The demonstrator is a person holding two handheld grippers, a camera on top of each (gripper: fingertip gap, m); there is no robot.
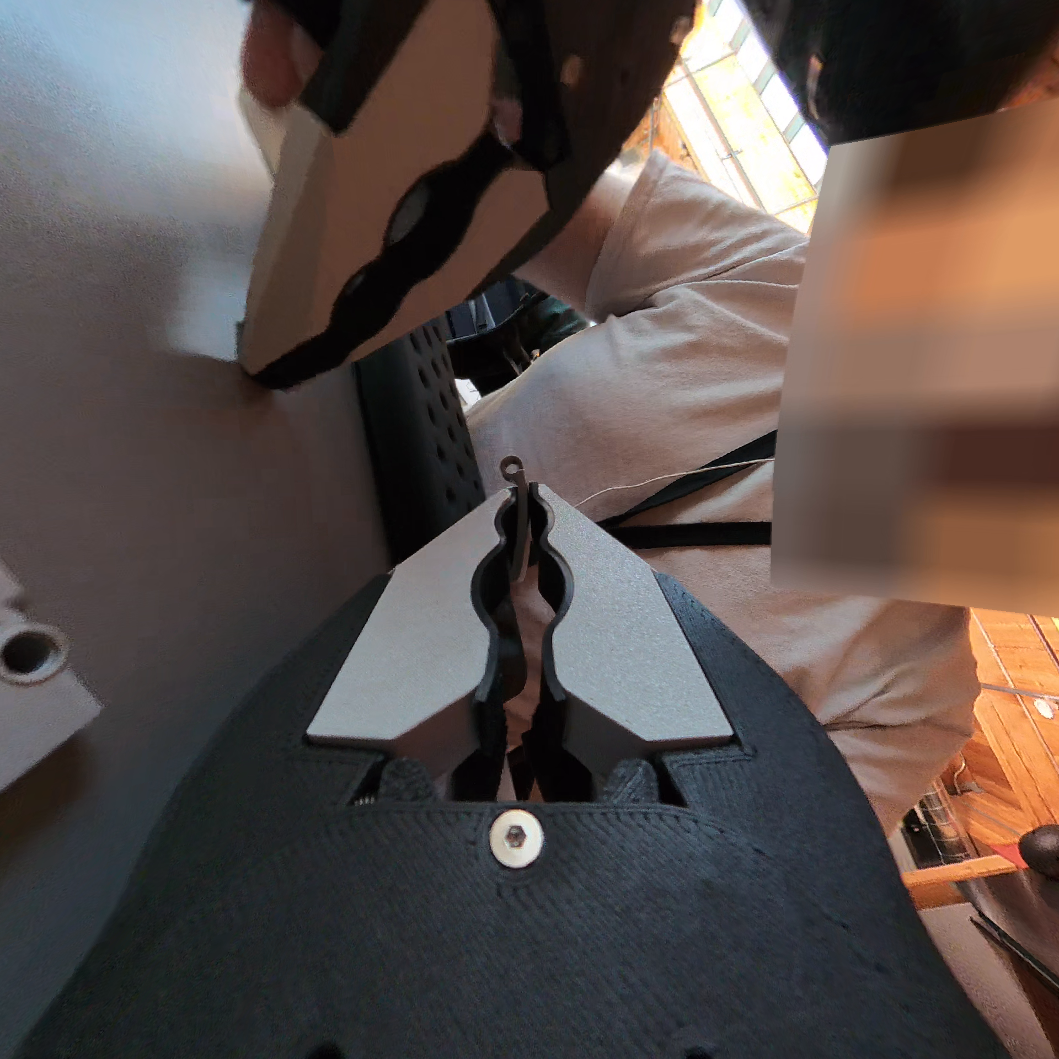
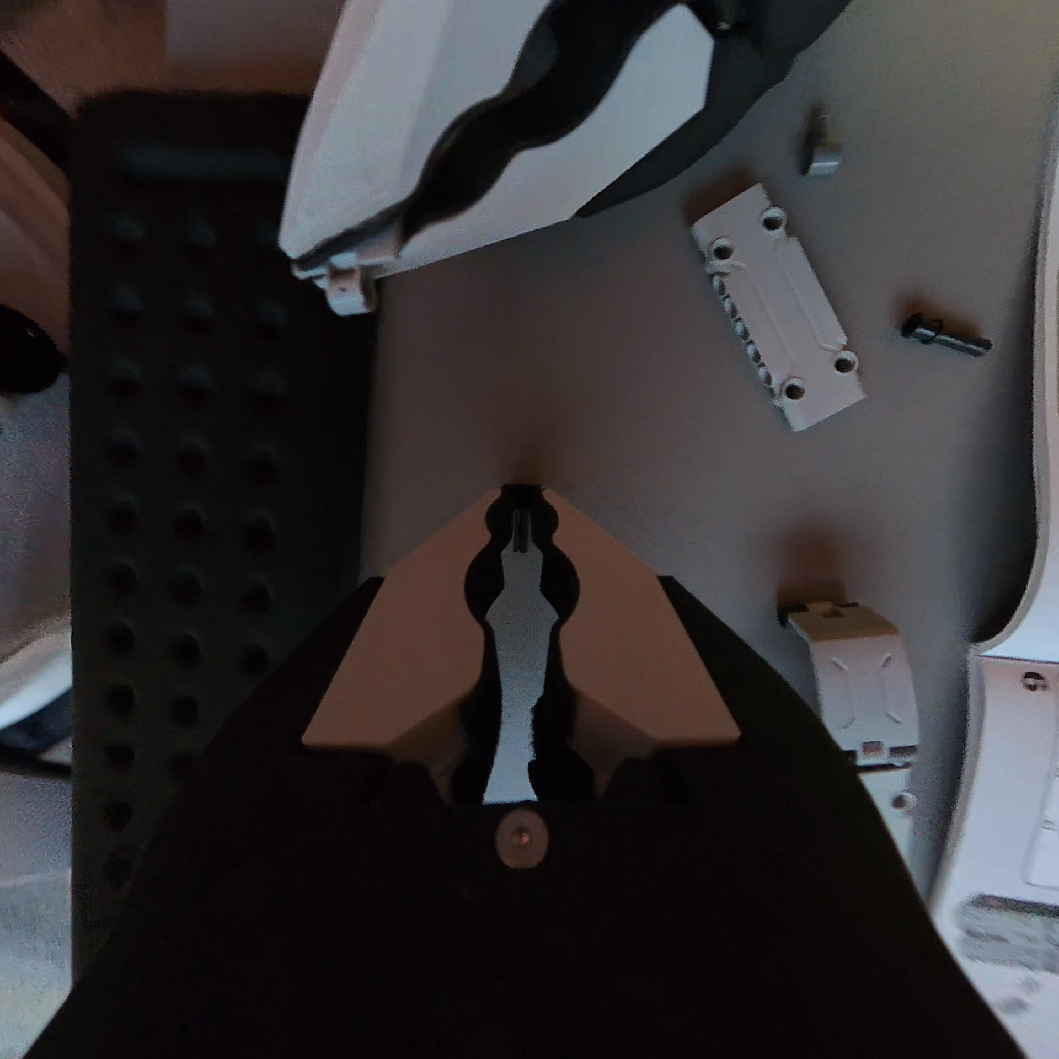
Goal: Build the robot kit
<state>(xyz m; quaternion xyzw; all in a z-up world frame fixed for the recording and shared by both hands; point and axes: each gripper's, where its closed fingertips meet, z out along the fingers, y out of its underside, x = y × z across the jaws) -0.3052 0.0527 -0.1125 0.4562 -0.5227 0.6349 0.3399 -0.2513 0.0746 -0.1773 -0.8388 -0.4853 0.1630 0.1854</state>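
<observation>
- A grey table (image 1: 143,487) lies under both tongs. In the left wrist view, a wooden floor (image 1: 1008,716) shows at the far right.
- Left wrist view, left edge: a white holed block (image 1: 34,676) lies on the table.
- Upper left: the right gripper (image 1: 275,372) points down with its tips at the table surface. It is blurred here, so its grip cannot be told from this view.
- Centre: a black perforated mat (image 1: 418,435) lies along the table edge.
- Lower centre: the left gripper (image 1: 524,487) has its fingers pressed together on a thin dark pin (image 1: 510,465). The pin's looped end sticks out past the tips.
- Right: a person in a beige shirt (image 1: 659,372) is close behind the pin.
- Right wrist view, left: the same mat fills that side.
- Top centre: the left gripper comes in from above, and a small white piece (image 2: 349,283) shows at its tips.
- Lower centre: the right gripper is nipped shut on a small dark bit (image 2: 520,524), just above the table.
- Right of centre: a long white plate (image 2: 779,309) with corner holes lies flat. A small grey part (image 2: 822,149) sits above it in the frame.
- Farther right: a dark screw (image 2: 945,341) lies apart from the plate, and a white bracket (image 2: 859,682) sits below it.
- Lower right corner: a printed sheet (image 2: 1003,859) lies there.
</observation>
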